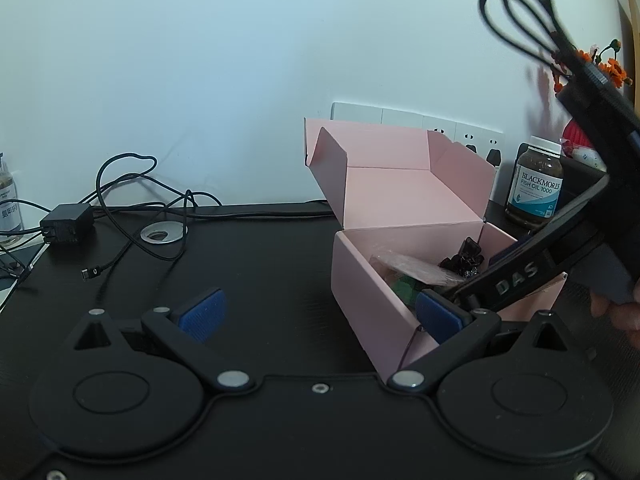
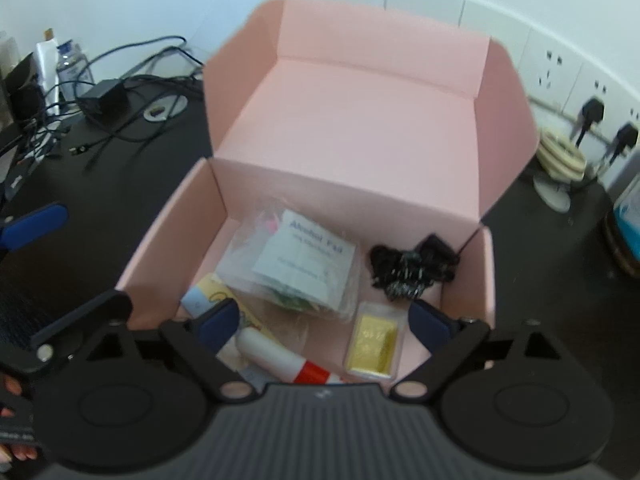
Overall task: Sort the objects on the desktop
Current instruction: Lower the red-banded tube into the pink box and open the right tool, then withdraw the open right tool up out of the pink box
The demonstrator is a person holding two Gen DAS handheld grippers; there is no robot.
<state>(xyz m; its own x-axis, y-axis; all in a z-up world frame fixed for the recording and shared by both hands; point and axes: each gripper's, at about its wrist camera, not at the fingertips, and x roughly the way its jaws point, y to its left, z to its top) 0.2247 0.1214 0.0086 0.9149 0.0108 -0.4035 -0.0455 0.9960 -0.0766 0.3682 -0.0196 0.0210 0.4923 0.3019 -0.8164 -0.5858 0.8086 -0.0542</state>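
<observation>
An open pink cardboard box (image 2: 192,216) stands on the black desk, lid up; it also shows in the left wrist view (image 1: 360,280). Inside lie a clear bag with an alcohol pad sachet (image 2: 304,260), a black tangled item (image 2: 412,266), a gold bar in a clear case (image 2: 374,346), a white and red tube (image 2: 280,356) and a yellow card (image 2: 216,292). My right gripper (image 2: 324,324) is open and empty, hanging over the box's near end. My left gripper (image 1: 320,312) is open and empty, low over the desk left of the box.
A black charger with tangled cables (image 1: 68,224) lies at the back left beside a metal grommet (image 1: 163,234). A fish oil bottle (image 1: 534,184) stands right of the box. Wall sockets (image 2: 576,80) with plugs and a small stand (image 2: 556,160) are behind.
</observation>
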